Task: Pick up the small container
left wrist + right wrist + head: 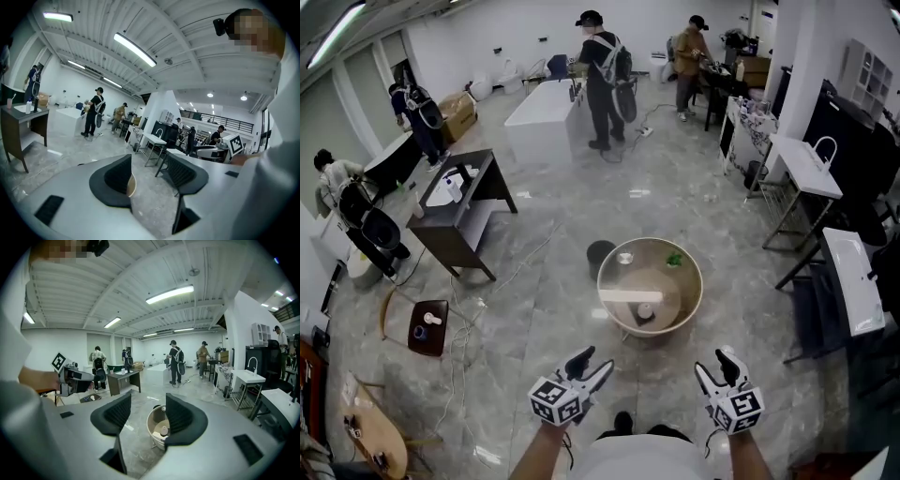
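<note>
Left tool (pixel 592 364) and right tool (pixel 715 364) show square markers (pixel 555 401).

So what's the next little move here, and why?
Probably reach the right gripper forward toward the small container in the tub: its jaws are open and empty, well short of the tub, and its own view frames the container between them.
</note>
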